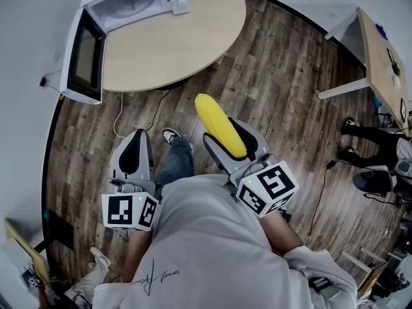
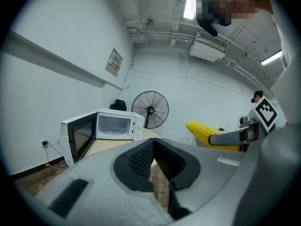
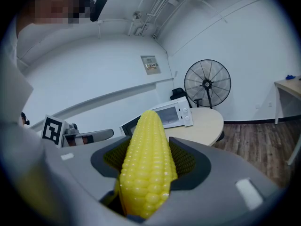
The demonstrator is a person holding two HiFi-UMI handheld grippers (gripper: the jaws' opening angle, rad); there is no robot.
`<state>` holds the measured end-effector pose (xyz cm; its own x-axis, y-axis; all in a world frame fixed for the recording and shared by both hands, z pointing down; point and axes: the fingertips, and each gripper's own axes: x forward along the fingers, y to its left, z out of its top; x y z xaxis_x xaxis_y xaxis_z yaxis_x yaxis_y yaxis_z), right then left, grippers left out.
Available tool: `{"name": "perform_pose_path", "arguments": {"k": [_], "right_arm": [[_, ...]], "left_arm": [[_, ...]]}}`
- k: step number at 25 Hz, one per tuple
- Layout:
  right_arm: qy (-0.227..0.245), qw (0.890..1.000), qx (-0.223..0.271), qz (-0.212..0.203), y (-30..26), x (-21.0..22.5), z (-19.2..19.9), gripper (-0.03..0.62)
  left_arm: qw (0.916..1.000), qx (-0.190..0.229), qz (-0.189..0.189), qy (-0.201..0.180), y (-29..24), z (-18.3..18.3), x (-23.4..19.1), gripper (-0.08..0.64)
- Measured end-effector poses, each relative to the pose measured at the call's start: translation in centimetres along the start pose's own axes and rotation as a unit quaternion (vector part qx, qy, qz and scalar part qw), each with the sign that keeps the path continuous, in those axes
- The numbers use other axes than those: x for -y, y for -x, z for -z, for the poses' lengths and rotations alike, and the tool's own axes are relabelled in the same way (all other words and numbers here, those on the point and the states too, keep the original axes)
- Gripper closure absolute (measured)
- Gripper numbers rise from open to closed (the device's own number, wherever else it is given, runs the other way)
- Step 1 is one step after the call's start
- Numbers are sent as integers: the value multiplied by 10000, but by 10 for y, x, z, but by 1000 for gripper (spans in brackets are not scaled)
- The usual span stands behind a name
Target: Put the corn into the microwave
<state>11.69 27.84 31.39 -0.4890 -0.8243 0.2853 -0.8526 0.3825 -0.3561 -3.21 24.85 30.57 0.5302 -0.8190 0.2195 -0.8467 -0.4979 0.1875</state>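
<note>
Right gripper view: the right claw (image 3: 150,149) grips the corn (image 3: 146,178) around its lower half. The cob looks stiff, light and knobbly, so this hold should suit. The left claw (image 2: 151,147) is closed, empty. The open microwave (image 1: 116,18) sits on the worktop (image 1: 187,40).

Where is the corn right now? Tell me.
In the head view the corn is clamped in the right claw, at centre over the floor, short of the table with the open microwave at upper left.
</note>
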Motion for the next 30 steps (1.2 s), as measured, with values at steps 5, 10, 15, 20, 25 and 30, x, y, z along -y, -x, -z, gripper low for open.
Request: {"name": "perform_pose_path", "arguments": {"k": [5,10,15,20,25,30], "right_arm": [[-50,10000,21,-9,-45,5,-24,328],[-32,10000,80,-31,-94,14,-54,330],[35,10000,21,-79,-142,21,-74,330],[67,9999,-16,-145,-188,29,-90,330],[83,9998,-78,-191,-224,34,-98,330],[133,9997,-126,-190,-247,38,-103,328]], "left_arm": [[10000,0,7,10,-34,-21,-35,568],[10000,61,47,-21,-72,-46,-70,568],[9999,1,-71,94,-105,-59,-105,569],[9999,-53,-60,70,-135,-68,-133,569],[9998,-108,-135,140,-154,-71,-160,569],[9997,-68,-170,134,-166,-78,-177,569]]}}
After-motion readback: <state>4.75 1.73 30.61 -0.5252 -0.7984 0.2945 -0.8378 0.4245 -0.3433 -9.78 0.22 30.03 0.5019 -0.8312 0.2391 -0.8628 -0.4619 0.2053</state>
